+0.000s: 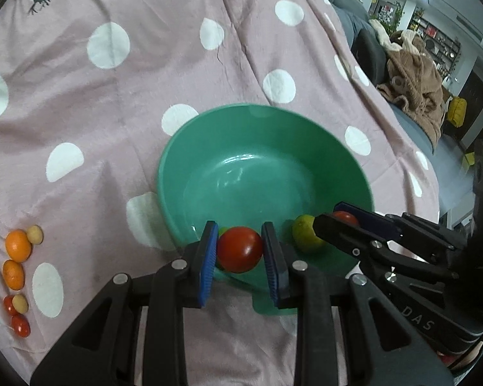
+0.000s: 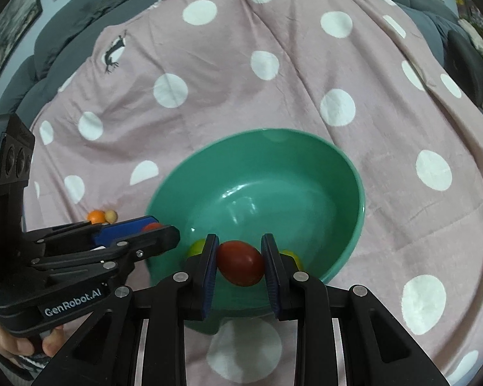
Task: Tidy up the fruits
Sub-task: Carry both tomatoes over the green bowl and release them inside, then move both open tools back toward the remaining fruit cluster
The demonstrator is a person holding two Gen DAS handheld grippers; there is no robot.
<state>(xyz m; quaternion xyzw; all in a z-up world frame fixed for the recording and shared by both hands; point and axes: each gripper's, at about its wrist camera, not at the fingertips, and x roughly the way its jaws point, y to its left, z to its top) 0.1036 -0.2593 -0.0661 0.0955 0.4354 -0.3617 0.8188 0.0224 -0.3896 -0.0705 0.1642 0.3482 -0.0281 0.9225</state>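
Note:
A green bowl (image 1: pixel 264 160) sits on the pink polka-dot cloth; it also shows in the right wrist view (image 2: pixel 260 186). My left gripper (image 1: pixel 240 251) is shut on a red tomato (image 1: pixel 240 249) over the bowl's near rim. My right gripper (image 2: pixel 240 262) is shut on a second red tomato (image 2: pixel 240 263), also over the near rim. The right gripper shows at the right of the left wrist view (image 1: pixel 341 217), beside a green lime (image 1: pixel 306 233) in the bowl. Two limes (image 2: pixel 196 247) lie in the bowl behind my right fingers. Loose oranges (image 1: pixel 17 246), small tomatoes (image 1: pixel 20 325) and pale yellow fruits (image 1: pixel 34 234) lie on the cloth at left.
The pink cloth (image 1: pixel 177 80) covers a wide surface with folds. A grey sofa with a brown blanket (image 1: pixel 415 80) stands at the far right. The person's hand (image 2: pixel 19 344) holds the left gripper's handle.

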